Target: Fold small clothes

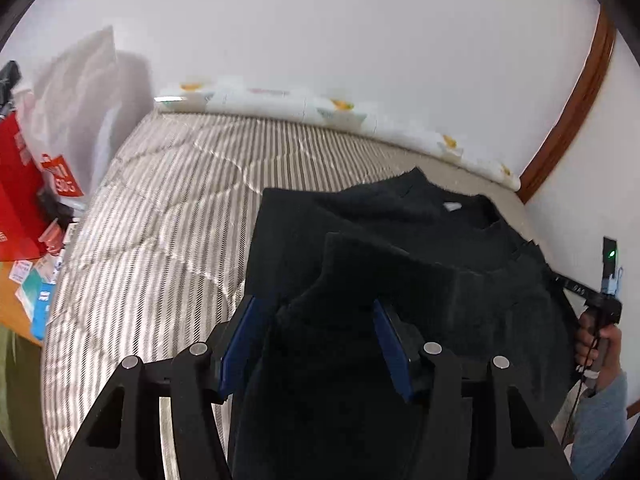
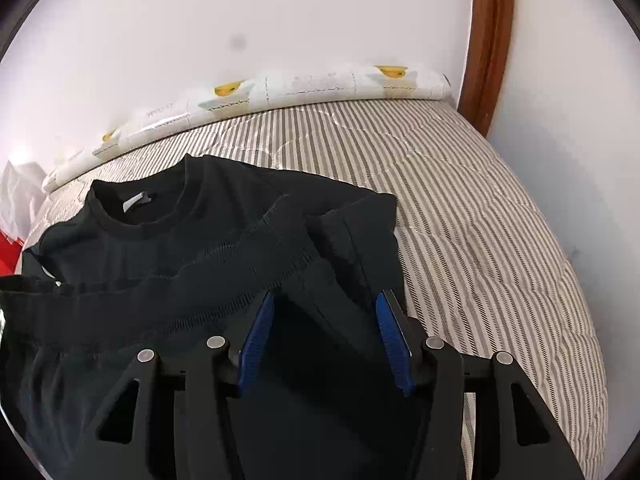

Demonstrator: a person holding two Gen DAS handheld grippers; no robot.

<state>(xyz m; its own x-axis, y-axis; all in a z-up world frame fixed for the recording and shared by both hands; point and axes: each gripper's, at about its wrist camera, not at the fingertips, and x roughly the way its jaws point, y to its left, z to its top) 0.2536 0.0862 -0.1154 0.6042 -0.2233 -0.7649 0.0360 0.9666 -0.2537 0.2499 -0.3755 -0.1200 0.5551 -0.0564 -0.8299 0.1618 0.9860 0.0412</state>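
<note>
A black T-shirt lies on the striped bed, collar and white label toward the far side. Its lower part is folded up over the chest, so the stitched hem runs across it. My left gripper is open over the shirt's left edge; black cloth sits loosely between its blue pads. My right gripper is open too, above the shirt's right side near the folded sleeve, its pads clear of the cloth. In the left wrist view, a hand holds the right gripper's handle at the far right.
The grey-and-white striped quilt covers the bed. A white padded roll with yellow prints lines the wall behind. Red bags and boxes clutter the left side. A brown wooden door frame stands at the right.
</note>
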